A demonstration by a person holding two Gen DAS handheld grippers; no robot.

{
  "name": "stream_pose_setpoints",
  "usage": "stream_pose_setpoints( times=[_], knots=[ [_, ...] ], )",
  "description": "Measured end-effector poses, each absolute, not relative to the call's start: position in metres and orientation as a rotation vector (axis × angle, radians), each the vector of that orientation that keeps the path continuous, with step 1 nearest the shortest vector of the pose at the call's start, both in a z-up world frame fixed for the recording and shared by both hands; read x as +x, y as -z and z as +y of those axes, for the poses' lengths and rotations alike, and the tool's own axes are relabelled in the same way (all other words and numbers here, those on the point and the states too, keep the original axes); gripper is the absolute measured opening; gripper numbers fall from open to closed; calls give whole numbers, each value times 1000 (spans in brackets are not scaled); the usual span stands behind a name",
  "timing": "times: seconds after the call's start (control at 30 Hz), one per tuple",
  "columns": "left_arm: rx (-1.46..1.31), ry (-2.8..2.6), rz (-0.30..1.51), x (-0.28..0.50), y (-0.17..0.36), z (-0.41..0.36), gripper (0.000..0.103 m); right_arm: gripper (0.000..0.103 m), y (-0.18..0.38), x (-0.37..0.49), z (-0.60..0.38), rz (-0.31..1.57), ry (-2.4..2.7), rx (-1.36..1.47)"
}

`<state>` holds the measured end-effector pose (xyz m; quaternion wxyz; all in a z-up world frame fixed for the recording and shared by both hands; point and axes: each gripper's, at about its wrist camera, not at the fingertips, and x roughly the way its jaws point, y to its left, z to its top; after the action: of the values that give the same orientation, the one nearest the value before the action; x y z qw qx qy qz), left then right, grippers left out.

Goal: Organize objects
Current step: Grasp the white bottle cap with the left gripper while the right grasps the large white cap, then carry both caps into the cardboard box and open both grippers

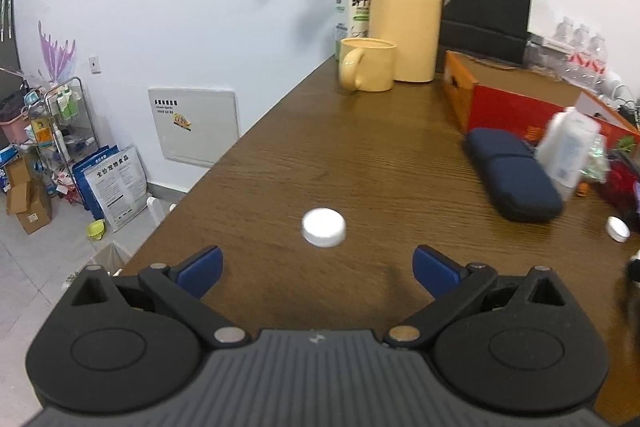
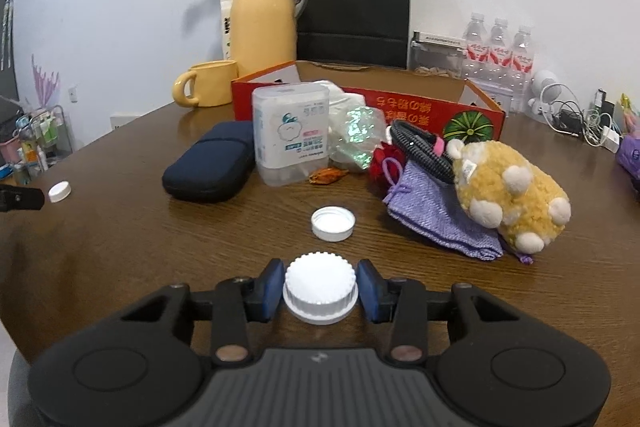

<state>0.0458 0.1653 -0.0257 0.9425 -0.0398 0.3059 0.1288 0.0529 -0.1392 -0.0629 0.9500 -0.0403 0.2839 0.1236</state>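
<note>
Right tongs are clamped on a ribbed white cap, both blue pads touching its sides, low over the table. Left tongs stand wide apart, holding nothing, with a smooth white cap lying on the table just ahead of them. 1 more cap, an upturned cap, rests in front of the right tongs. Judged progress: early. Only 1 of 3 caps is gripped. The red box sits behind a loose cluster: navy case, wipes pack, purple pouch, plush toy. All appear unsorted.
</note>
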Motion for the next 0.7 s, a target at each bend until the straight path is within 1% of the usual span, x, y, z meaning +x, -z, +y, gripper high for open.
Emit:
stream_pose_setpoints(
  times=[0.17,0.2,0.27,0.33,0.4,0.47,0.7],
  knots=[
    [-56,-263,644,69,31,176,103,39,60,54,-144,562,-221,-82],
    [-51,-262,650,72,32,177,102,39,59,54,-144,559,-218,-85],
    [-49,-249,662,78,35,178,92,39,58,54,-144,555,-212,-87],
    [-43,-234,671,83,38,177,78,39,58,55,-145,554,-209,-87],
    [-59,-201,673,87,40,177,48,39,57,57,-145,554,-208,-87],
    [-71,-189,670,90,38,177,29,39,57,58,-147,553,-208,-84],
    [-95,-153,645,92,27,165,29,39,51,59,-154,531,-224,-89]
  ],
)
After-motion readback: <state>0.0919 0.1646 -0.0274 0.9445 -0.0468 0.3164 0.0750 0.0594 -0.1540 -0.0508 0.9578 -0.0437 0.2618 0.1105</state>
